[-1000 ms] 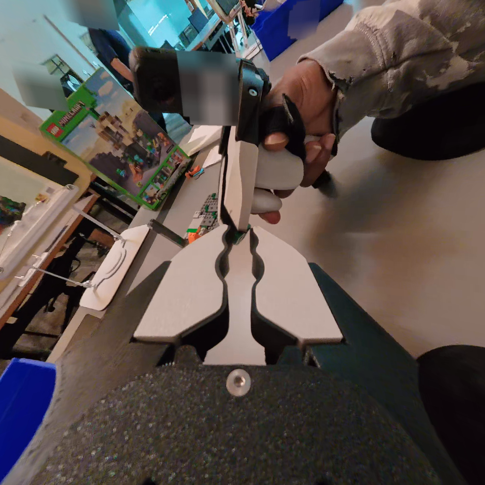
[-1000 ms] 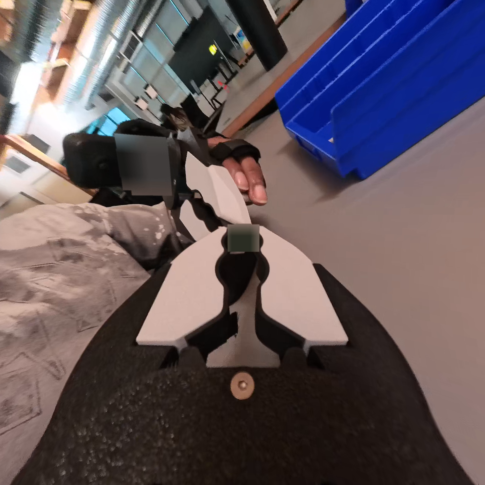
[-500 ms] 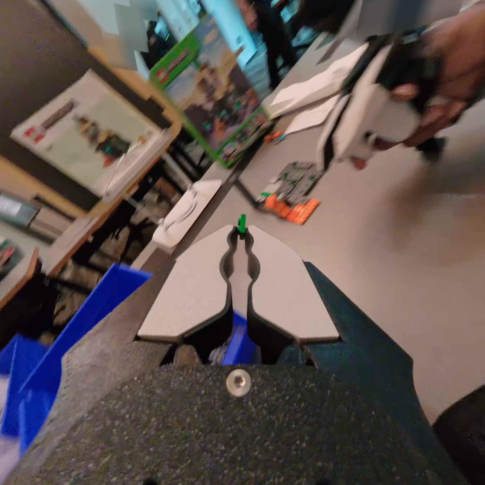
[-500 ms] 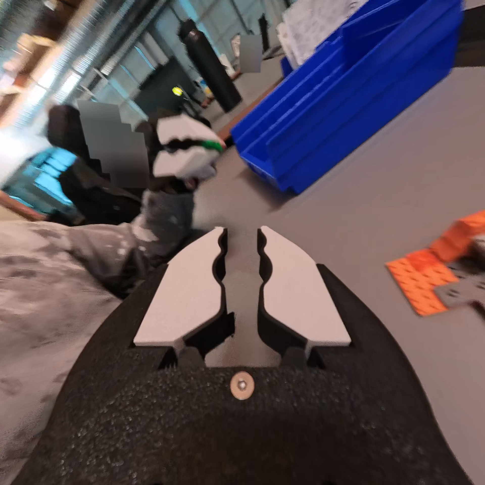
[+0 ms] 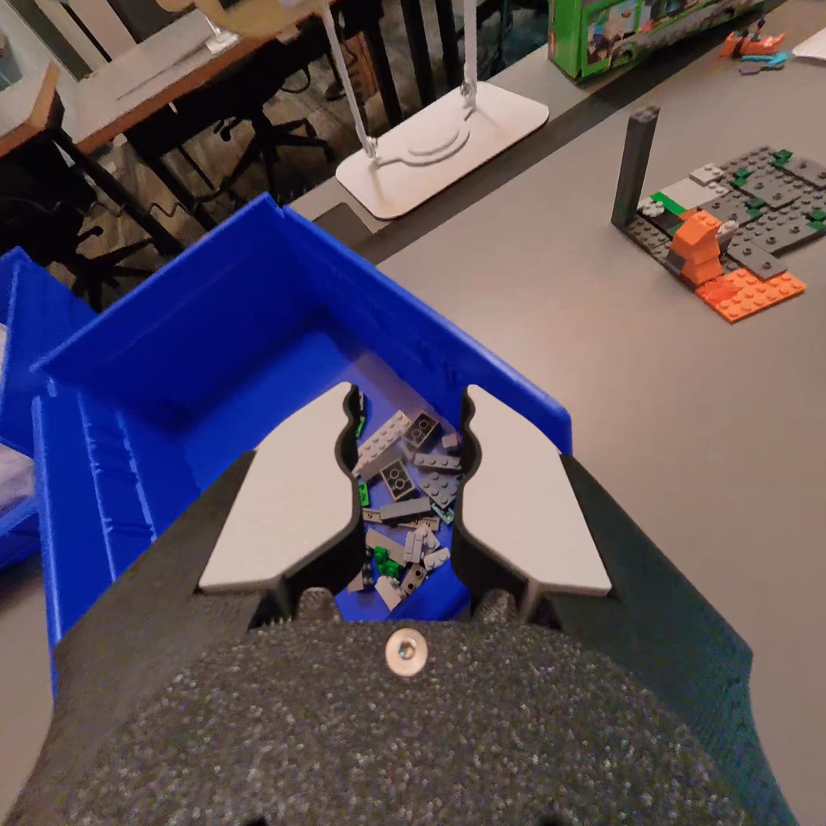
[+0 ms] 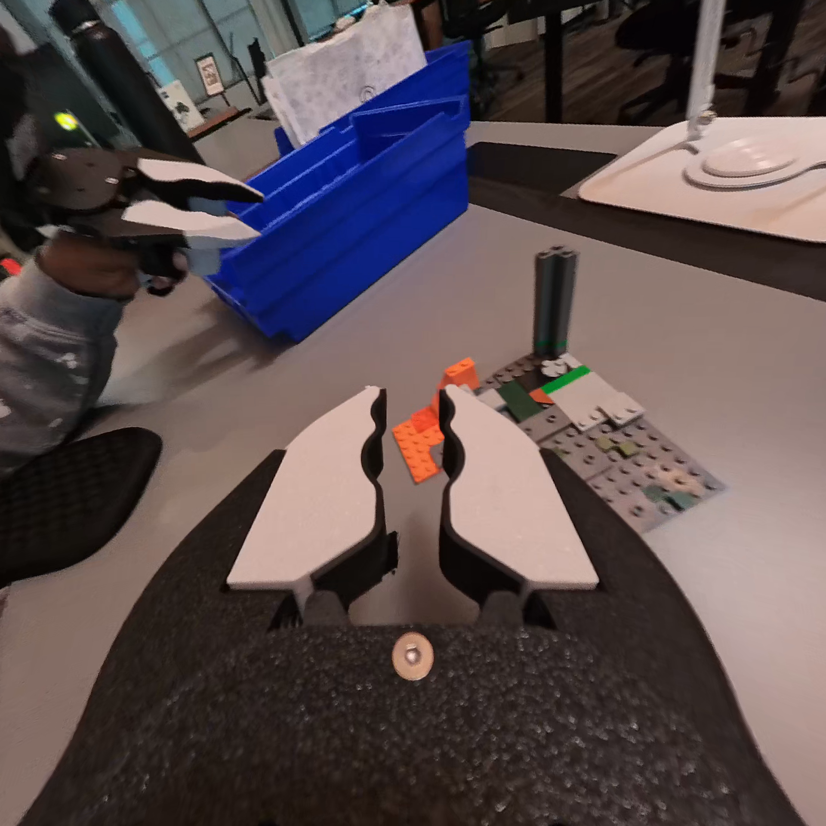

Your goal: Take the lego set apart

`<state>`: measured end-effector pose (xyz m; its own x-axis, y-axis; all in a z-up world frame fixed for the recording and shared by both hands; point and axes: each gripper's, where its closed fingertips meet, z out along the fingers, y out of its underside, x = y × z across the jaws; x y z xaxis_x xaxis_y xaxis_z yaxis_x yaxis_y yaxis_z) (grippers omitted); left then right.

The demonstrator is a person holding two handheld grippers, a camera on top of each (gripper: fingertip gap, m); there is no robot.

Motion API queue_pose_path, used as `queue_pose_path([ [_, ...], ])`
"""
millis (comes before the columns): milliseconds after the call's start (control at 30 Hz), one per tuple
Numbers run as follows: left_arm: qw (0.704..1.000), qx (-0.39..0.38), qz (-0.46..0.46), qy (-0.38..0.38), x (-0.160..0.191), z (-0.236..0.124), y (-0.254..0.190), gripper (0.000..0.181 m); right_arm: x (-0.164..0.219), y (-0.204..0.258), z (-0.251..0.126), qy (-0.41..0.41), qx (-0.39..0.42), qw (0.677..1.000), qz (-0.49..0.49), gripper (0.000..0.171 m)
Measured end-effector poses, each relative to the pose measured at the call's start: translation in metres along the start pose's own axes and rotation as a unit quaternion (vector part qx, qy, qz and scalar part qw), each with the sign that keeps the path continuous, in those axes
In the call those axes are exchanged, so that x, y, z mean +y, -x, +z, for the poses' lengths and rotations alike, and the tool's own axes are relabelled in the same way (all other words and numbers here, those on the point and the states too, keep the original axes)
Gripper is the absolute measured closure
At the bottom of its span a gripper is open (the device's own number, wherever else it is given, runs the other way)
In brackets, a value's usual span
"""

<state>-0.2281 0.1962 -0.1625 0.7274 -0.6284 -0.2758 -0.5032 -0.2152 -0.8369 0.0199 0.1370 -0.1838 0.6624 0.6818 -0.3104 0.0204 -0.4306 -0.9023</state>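
Observation:
My left gripper (image 5: 409, 394) is open and empty, held over a blue bin (image 5: 214, 357) that has several loose grey, dark and green lego pieces (image 5: 411, 487) in it. A small green piece (image 5: 359, 427) shows by the inner edge of the left finger. The lego set (image 5: 760, 210) sits on the grey table to the right: a grey baseplate, an orange plate (image 5: 751, 292), an orange block and a tall dark pillar (image 5: 634, 165). My right gripper (image 6: 413, 394) is open and empty, just above the table, close in front of the set's orange plate (image 6: 415, 447). The left gripper (image 6: 254, 210) also shows there, over the bin (image 6: 357, 232).
A white stand base (image 5: 442, 152) sits at the table's far edge and shows in the right wrist view (image 6: 715, 179). A green lego box (image 5: 625, 31) and small loose builds (image 5: 755, 44) lie beyond the set. More blue bins (image 5: 18, 357) stand to the left. A black mesh pad (image 6: 67, 491) lies near the person's sleeve. Tip to tip, the grippers are about 25 cm apart. Between my right fingertips and the orange plate (image 5: 751, 292) there is roughly 9 cm. My right wrist view (image 6: 414, 438) looks at it from another angle. From my right tips it is roughly 11 cm to the tall dark pillar (image 5: 634, 165); from my left, 25 cm.
The two grippers met on a small piece, then parted. The left carried a small green piece to the blue bin and opened. The right opened and swung toward the lego set.

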Motion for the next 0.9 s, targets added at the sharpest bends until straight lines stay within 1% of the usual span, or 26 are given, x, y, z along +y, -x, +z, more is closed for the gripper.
queue_pose_path([
  [67, 1.0, 0.001, 0.011, -0.025, -0.016, -0.005, -0.006, 0.141, 0.002, -0.016, -0.004, 0.012, 0.031, 0.999, -0.023, 0.149],
  [167, 0.996, 0.033, 0.041, -0.076, -0.05, -0.015, -0.034, 0.148, 0.01, -0.032, -0.01, 0.054, 0.055, 0.995, -0.067, 0.146],
  [233, 0.99, 0.08, 0.066, -0.094, -0.067, -0.019, -0.066, 0.152, 0.019, -0.039, -0.012, 0.094, 0.058, 0.989, -0.095, 0.14],
  [300, 0.984, 0.131, 0.083, -0.092, -0.077, -0.015, -0.103, 0.151, 0.026, -0.041, -0.012, 0.124, 0.053, 0.983, -0.124, 0.138],
  [400, 0.975, 0.192, 0.099, -0.045, -0.075, 0.01, -0.154, 0.146, 0.035, -0.043, -0.008, 0.144, 0.048, 0.975, -0.16, 0.137],
  [500, 0.969, 0.218, 0.12, -0.001, -0.065, 0.052, -0.185, 0.143, 0.039, -0.038, -0.003, 0.134, 0.035, 0.977, -0.163, 0.137],
  [600, 0.964, 0.236, 0.117, 0.03, -0.053, 0.094, -0.193, 0.146, 0.041, -0.03, -0.004, 0.127, 0.011, 0.978, -0.165, 0.138],
  [700, 0.962, 0.243, 0.123, 0.03, -0.05, 0.119, -0.193, 0.149, 0.035, -0.021, -0.004, 0.113, -0.013, 0.979, -0.168, 0.138],
  [767, 0.955, 0.261, 0.133, 0.047, -0.042, 0.127, -0.197, 0.148, 0.03, -0.018, -0.001, 0.107, -0.029, 0.979, -0.169, 0.139],
  [800, 0.954, 0.262, 0.139, 0.035, -0.045, 0.129, -0.197, 0.152, 0.029, -0.019, 0.002, 0.112, -0.031, 0.978, -0.171, 0.14],
  [833, 0.954, 0.261, 0.143, 0.031, -0.046, 0.13, -0.197, 0.161, 0.03, -0.021, 0.006, 0.12, -0.03, 0.976, -0.177, 0.14],
  [900, 0.954, 0.265, 0.135, 0.036, -0.047, 0.13, -0.198, 0.163, 0.031, -0.022, 0.014, 0.136, -0.027, 0.971, -0.197, 0.14],
])
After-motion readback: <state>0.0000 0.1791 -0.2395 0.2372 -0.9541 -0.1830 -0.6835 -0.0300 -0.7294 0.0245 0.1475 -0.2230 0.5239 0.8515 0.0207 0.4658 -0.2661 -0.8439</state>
